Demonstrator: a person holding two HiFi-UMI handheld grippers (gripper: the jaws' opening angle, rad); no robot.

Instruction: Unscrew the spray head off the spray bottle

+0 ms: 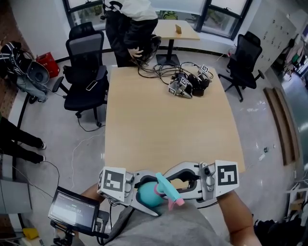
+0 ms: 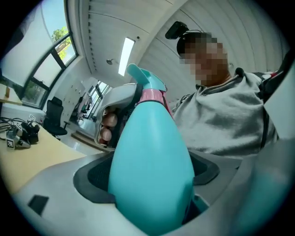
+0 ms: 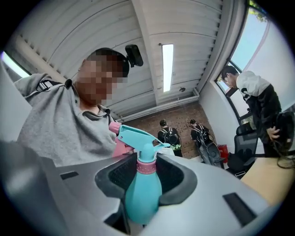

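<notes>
A light wooden table (image 1: 163, 125) fills the middle of the head view. Near its far right corner lie black devices (image 1: 188, 84) bearing square-marker cubes, touching each other. Tangled black cables (image 1: 161, 71) lie along the far edge beside them.

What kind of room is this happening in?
Probably an office or lab workspace: black swivel chairs stand around a light wooden table, windows line the far wall, and cables lie tangled on the table.
</notes>
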